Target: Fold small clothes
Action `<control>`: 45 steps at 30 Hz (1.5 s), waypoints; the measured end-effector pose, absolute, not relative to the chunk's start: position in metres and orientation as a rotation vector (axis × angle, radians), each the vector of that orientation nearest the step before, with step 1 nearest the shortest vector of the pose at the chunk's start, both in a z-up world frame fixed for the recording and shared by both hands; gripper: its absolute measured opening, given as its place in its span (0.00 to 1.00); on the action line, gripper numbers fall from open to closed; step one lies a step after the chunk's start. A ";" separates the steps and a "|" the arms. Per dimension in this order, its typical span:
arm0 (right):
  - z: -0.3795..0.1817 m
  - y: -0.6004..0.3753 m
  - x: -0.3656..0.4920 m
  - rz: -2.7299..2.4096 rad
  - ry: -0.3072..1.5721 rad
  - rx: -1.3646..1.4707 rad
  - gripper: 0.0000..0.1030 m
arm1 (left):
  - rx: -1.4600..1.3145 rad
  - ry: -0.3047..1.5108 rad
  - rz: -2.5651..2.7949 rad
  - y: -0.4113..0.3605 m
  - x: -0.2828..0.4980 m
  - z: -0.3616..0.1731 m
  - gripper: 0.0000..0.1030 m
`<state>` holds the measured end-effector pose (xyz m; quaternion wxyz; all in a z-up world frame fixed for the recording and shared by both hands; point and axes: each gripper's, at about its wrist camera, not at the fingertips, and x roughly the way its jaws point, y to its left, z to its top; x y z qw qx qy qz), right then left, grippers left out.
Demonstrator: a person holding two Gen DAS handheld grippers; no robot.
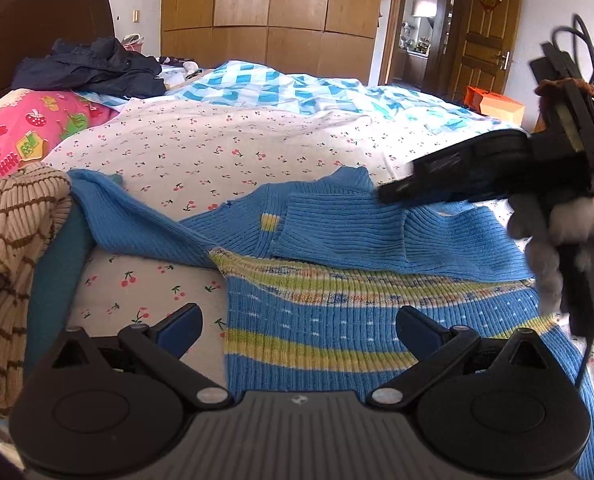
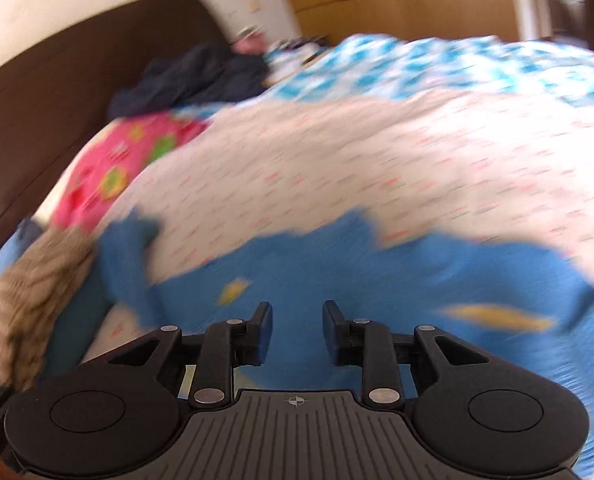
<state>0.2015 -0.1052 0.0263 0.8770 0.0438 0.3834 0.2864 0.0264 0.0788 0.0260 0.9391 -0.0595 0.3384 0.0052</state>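
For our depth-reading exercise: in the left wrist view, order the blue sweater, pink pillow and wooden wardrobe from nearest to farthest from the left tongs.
1. Blue sweater, lying between the left tongs.
2. Pink pillow, far left on the bed.
3. Wooden wardrobe, against the back wall.

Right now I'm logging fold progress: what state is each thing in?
Blue sweater: flat on bed, right sleeve folded across, left sleeve spread out.
Left gripper: fingers open, empty.
Right gripper: fingers apart, empty.
Striped beige knit: bunched.
Door: open.

Pink pillow, dark jacket, wooden wardrobe
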 end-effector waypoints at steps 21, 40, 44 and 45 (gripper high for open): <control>-0.014 -0.172 0.291 0.381 0.879 -0.224 0.01 | 0.044 0.819 0.232 0.085 0.245 -0.031 1.00; 0.033 -0.096 0.275 0.463 0.779 -0.168 0.31 | -0.002 0.696 0.332 0.092 0.155 0.011 1.00; 0.017 -0.047 0.295 0.575 0.883 -0.128 0.46 | -0.077 0.710 0.281 0.091 0.137 0.005 1.00; 0.009 -0.035 0.301 0.560 0.928 -0.151 0.46 | -0.083 0.710 0.263 0.090 0.136 0.003 1.00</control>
